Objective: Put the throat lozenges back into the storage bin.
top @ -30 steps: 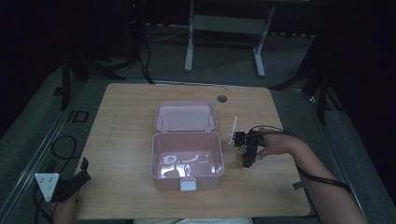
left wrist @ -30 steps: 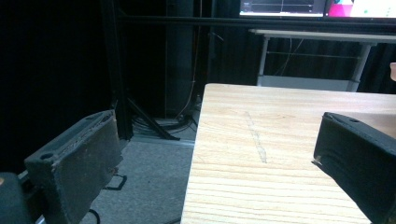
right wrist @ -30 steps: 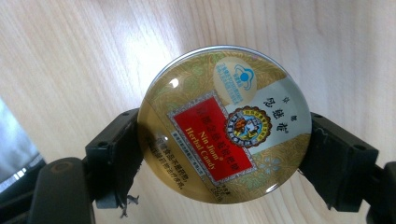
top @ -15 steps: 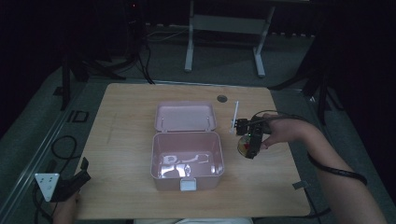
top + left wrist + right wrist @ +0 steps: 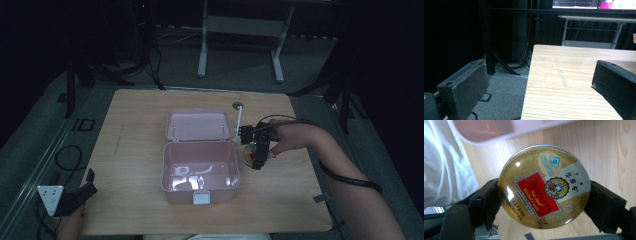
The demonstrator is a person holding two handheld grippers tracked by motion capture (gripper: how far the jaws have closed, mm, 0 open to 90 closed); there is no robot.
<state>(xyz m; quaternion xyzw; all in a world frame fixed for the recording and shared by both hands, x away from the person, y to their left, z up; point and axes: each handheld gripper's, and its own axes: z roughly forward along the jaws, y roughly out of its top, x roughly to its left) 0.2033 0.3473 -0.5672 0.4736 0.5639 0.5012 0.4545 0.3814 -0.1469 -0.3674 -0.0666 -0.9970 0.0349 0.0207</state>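
Surface: pale wooden surface [image 5: 140, 125], grain running across; a small round dark grommet [image 5: 238, 105] near its far edge.
Room: dim — grey floor, black cables, a white-legged stand [image 5: 240, 40] beyond the surface.
Container: pink box [image 5: 200, 167] at the middle, lid [image 5: 199, 125] folded back flat; the tray looks empty apart from glare.
Tin: round gold candy tin [image 5: 544, 186] with a red label, just right of the box.
Right hand-held gripper [image 5: 256, 150]: clamped on the tin, jaws on opposite edges of it.
Left hand-held gripper [image 5: 75, 197]: jaws spread wide, nothing between them, at the near left corner.
Hard to make out: a thin white stick [image 5: 238, 125] beside the lid — too small to identify.
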